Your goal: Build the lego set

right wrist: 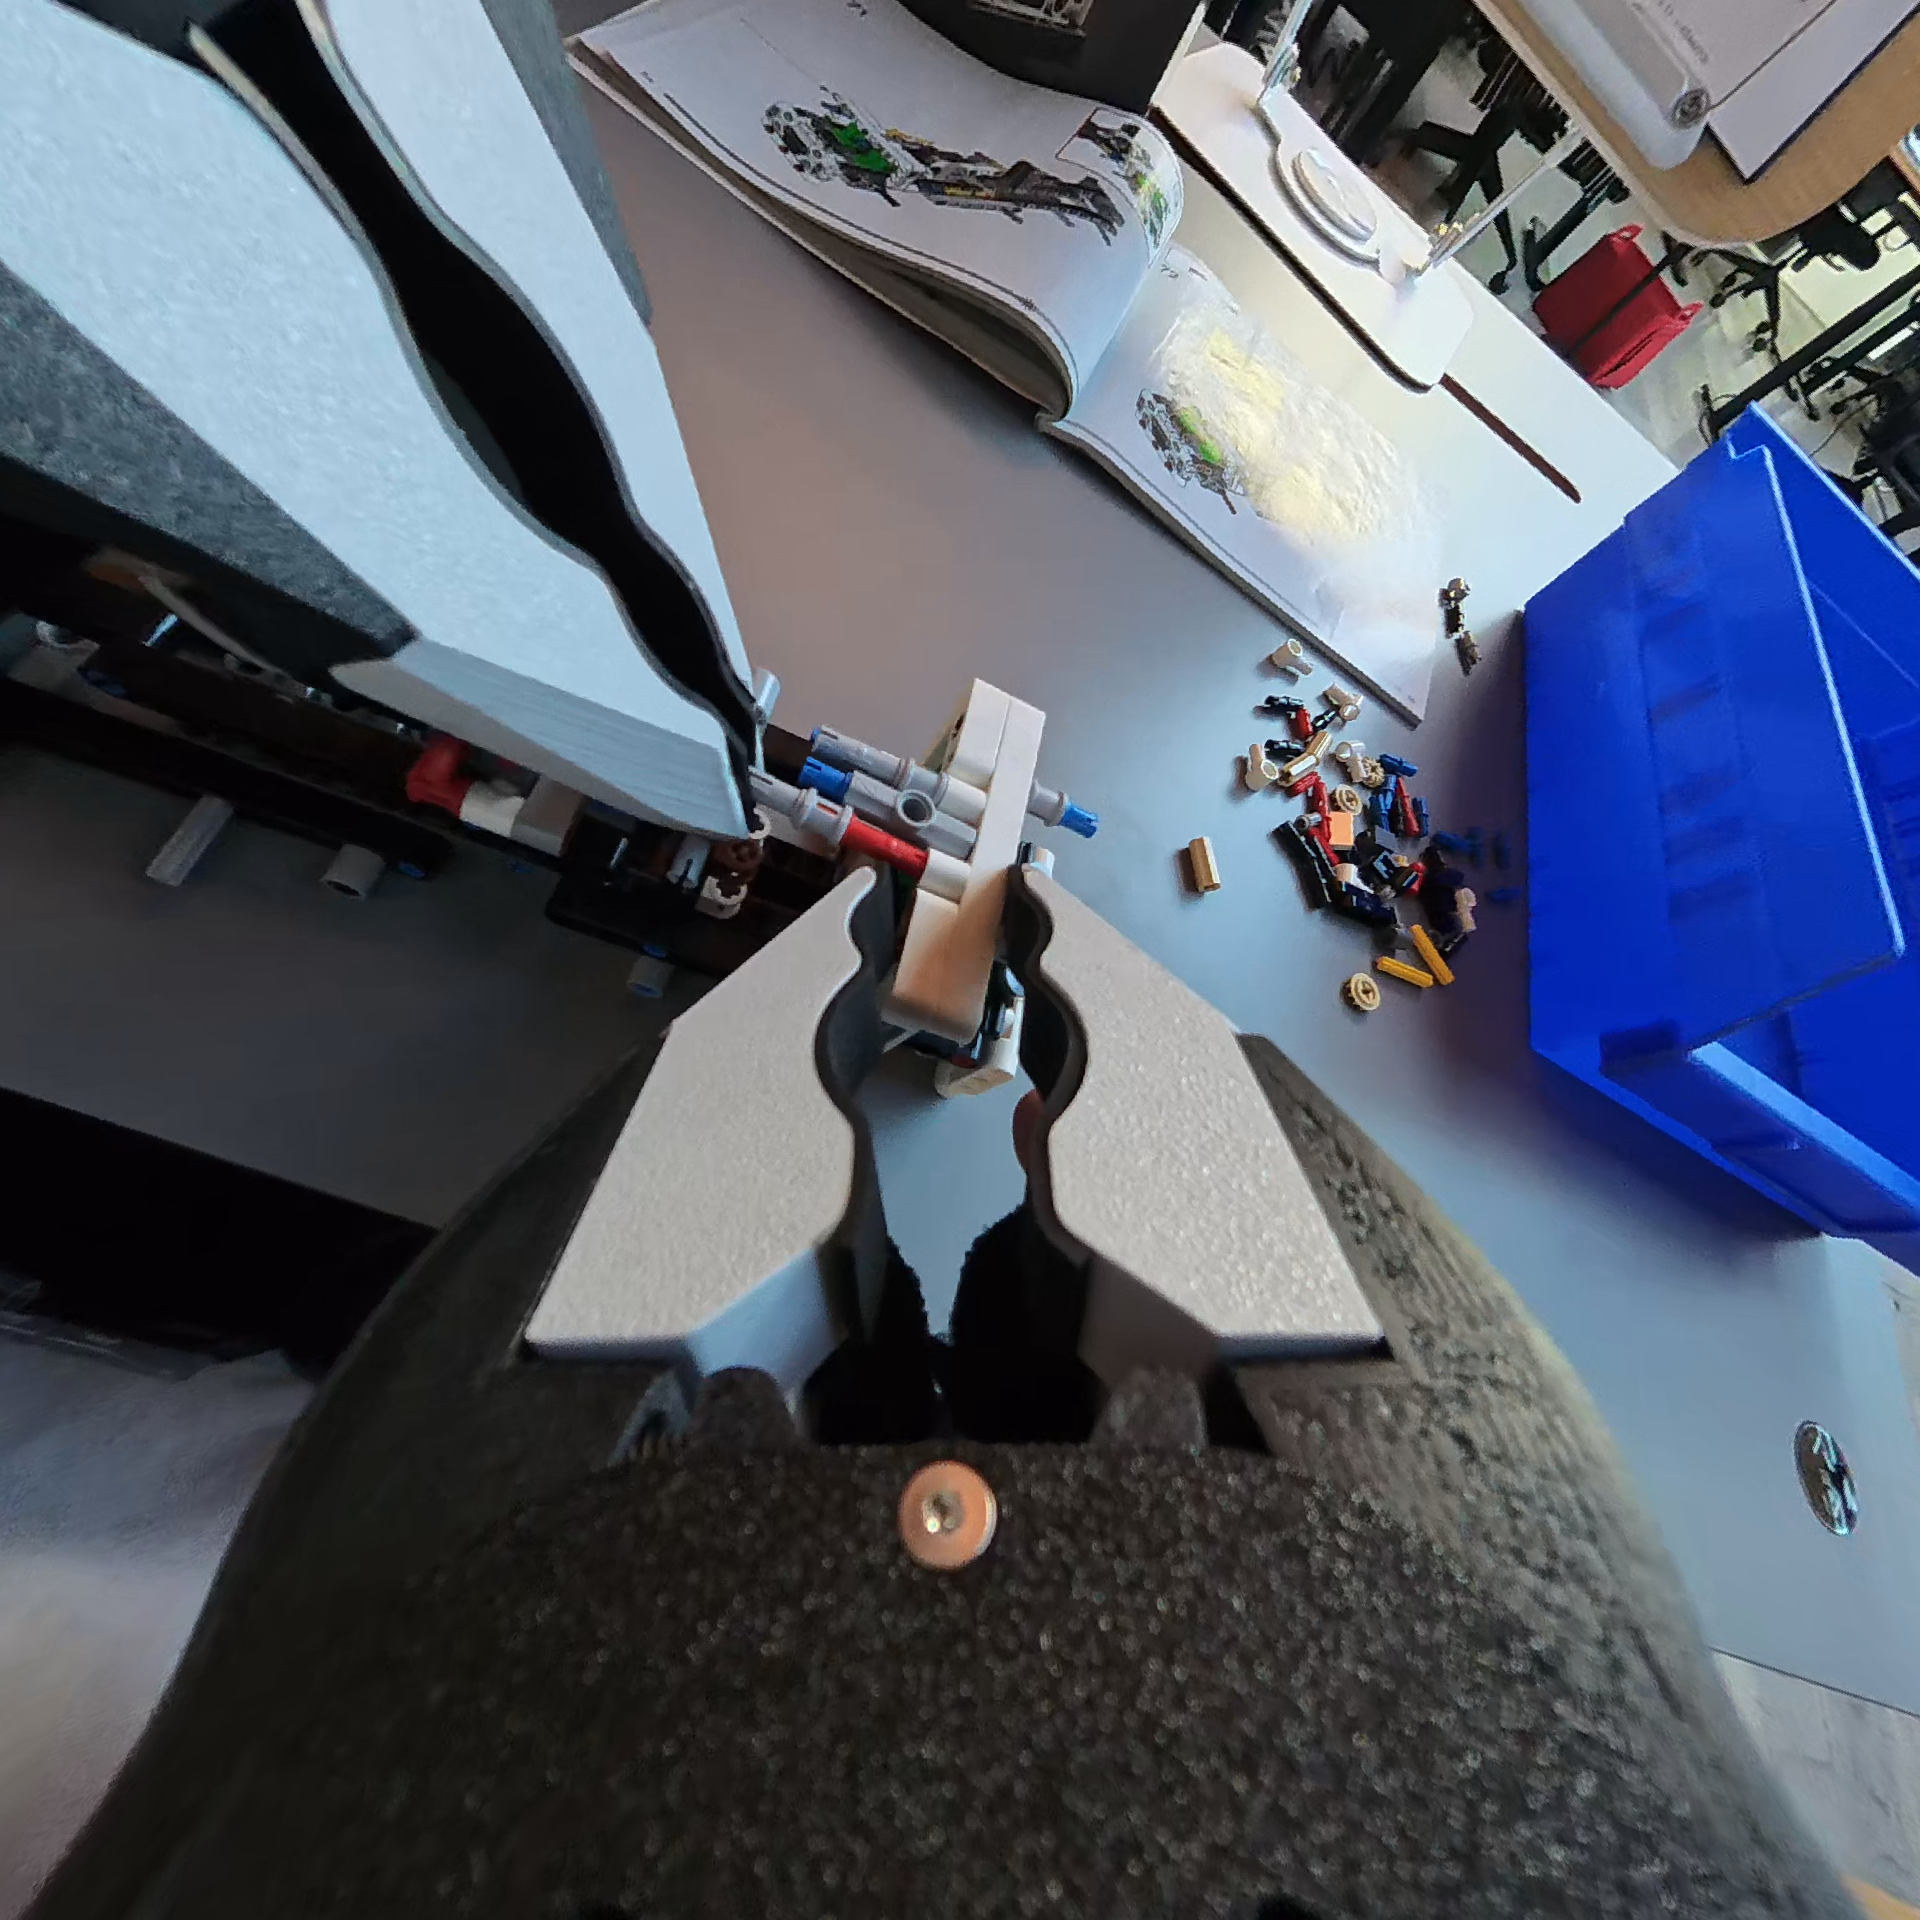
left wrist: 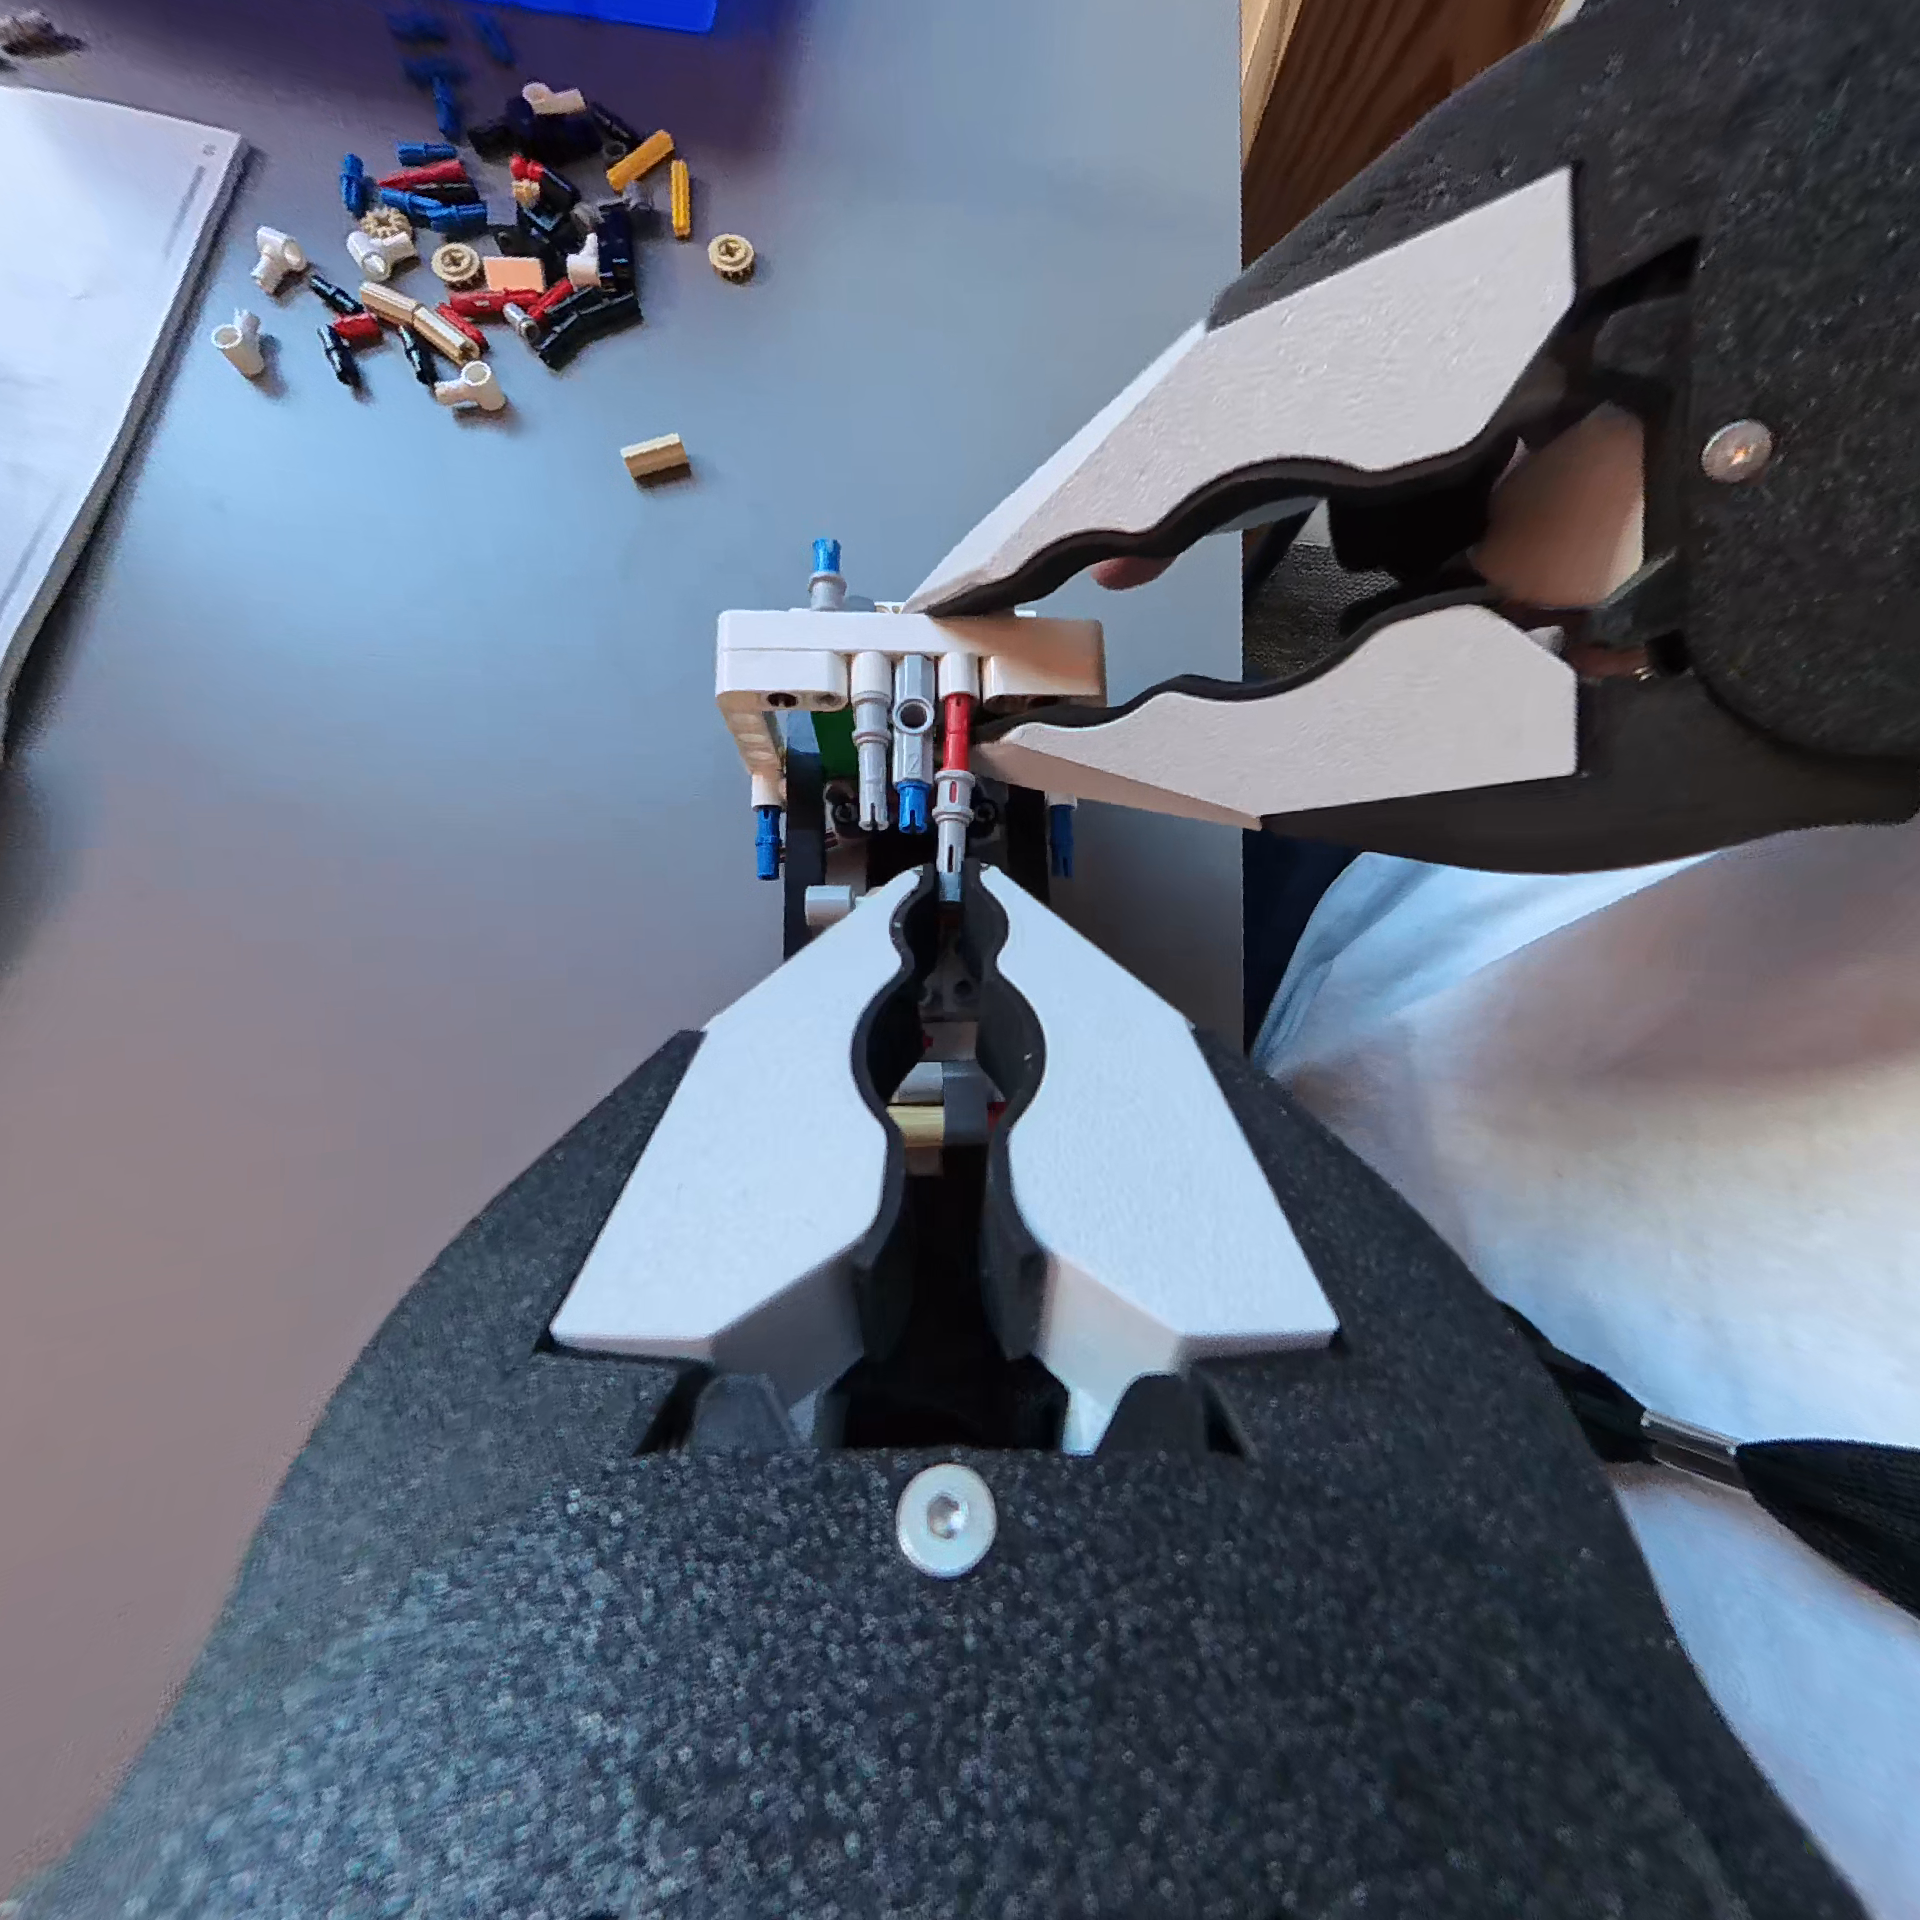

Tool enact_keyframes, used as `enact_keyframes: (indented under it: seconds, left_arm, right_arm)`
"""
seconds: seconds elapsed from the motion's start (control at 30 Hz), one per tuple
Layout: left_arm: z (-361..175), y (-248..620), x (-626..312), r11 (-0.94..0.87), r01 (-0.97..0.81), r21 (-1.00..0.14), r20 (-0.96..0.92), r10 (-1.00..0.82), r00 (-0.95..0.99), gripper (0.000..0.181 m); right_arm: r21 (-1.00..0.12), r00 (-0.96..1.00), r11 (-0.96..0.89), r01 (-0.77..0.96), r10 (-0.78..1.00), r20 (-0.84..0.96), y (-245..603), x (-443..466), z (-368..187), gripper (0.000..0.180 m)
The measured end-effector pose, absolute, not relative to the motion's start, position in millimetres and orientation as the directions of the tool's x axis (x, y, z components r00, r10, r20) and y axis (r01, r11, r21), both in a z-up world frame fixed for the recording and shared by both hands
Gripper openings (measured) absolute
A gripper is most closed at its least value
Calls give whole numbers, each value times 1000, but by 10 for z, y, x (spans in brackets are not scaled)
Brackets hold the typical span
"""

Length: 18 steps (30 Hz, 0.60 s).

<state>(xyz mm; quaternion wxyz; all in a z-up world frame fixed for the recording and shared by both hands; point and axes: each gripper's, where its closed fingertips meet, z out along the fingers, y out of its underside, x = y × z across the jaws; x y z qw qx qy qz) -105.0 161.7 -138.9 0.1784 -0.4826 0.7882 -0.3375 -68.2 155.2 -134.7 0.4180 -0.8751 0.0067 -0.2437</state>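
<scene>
A part-built lego assembly (left wrist: 790,644) of white beams with grey, blue and red pins is held above the grey table. My left gripper (left wrist: 951,883) is shut on the tip of the grey-and-red pin (left wrist: 954,800) that sticks out of the white beam. My right gripper (left wrist: 951,675) comes in from the right and is shut on the white beam. In the right wrist view my right gripper (right wrist: 940,894) clamps the white beam (right wrist: 1003,769), and my left gripper (right wrist: 750,769) pinches the pin from the upper left. Black parts of the assembly are half hidden behind the fingers.
A pile of loose lego pieces (left wrist: 499,239) lies on the table (left wrist: 312,727); it also shows in the right wrist view (right wrist: 1361,831). A single tan piece (left wrist: 657,457) lies nearer. An open instruction booklet (right wrist: 1039,260) and a blue bin (right wrist: 1714,831) stand beyond. The table edge (left wrist: 1242,416) runs on the right. The left gripper's tips are roughly 4 cm from the right gripper's. My right tips are roughly 12 cm from the single tan piece (left wrist: 657,457). It turns up in the right wrist view (right wrist: 1204,867) as well.
</scene>
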Motion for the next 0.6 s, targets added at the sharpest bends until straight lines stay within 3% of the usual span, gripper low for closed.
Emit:
enact_keyframes:
  seconds: [0.3,0.6]
  left_arm:
    - [-1385,1559,-1039,210,-666,-715,120,-902,-414,0]
    - [-1401,1550,-1021,245,-662,-708,97,-895,-435,0]
  right_arm:
    - [-732,870,-660,168,-249,425,1545,-698,-1350,19]
    - [-761,901,-627,168,-215,376,1542,-714,-1346,20]
